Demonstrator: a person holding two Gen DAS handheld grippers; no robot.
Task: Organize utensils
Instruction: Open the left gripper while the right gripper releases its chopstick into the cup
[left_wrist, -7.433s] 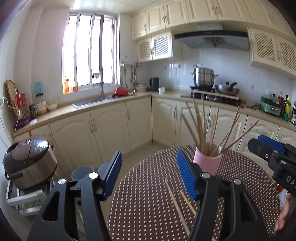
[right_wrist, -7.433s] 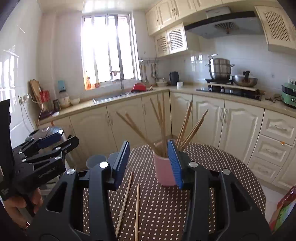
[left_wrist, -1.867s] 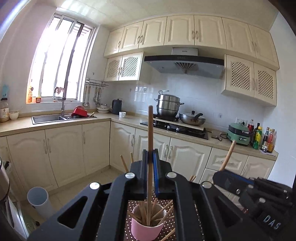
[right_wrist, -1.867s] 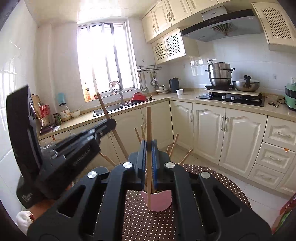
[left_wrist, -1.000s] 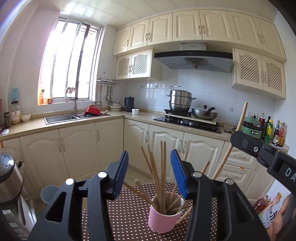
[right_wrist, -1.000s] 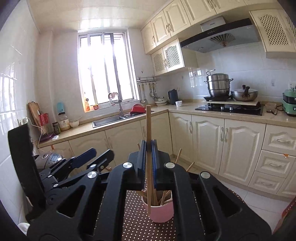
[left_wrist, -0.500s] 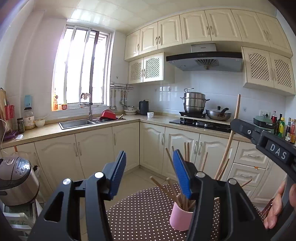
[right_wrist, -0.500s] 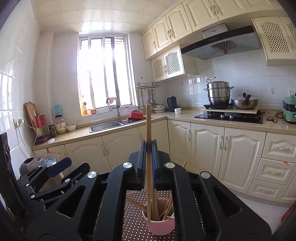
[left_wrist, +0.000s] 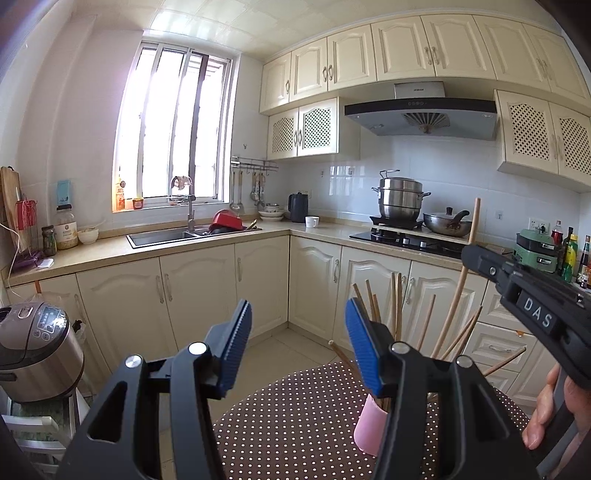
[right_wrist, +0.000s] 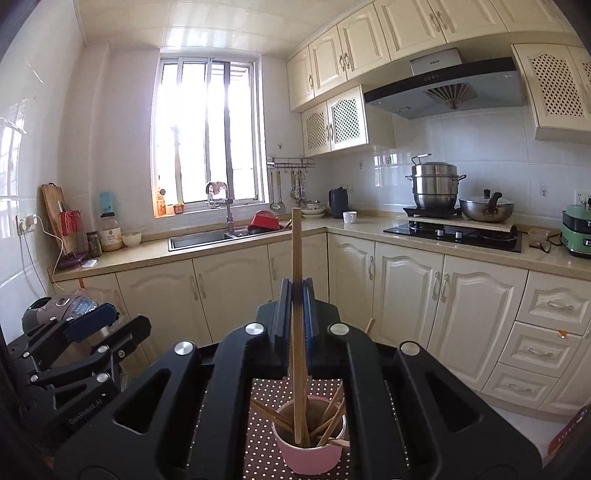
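My right gripper (right_wrist: 296, 291) is shut on a wooden chopstick (right_wrist: 296, 251), held upright with its lower end inside the pink cup (right_wrist: 310, 458). The cup holds several other chopsticks and stands on the brown dotted table (right_wrist: 258, 454). In the left wrist view my left gripper (left_wrist: 297, 332) is open and empty, above the table (left_wrist: 295, 417) and to the left of the pink cup (left_wrist: 369, 428). The right gripper (left_wrist: 476, 258) shows there at the right, holding the chopstick (left_wrist: 471, 229) over the cup.
A rice cooker (left_wrist: 33, 347) stands on a low stand left of the table. Cream cabinets (right_wrist: 229, 288) run behind, with a sink (right_wrist: 199, 236) and a stove with pots (right_wrist: 454, 229). The left gripper also shows in the right wrist view (right_wrist: 107, 325).
My left gripper let its chopstick go into the cup, opened, and has drawn back to the left. My right gripper has lowered its chopstick into the cup.
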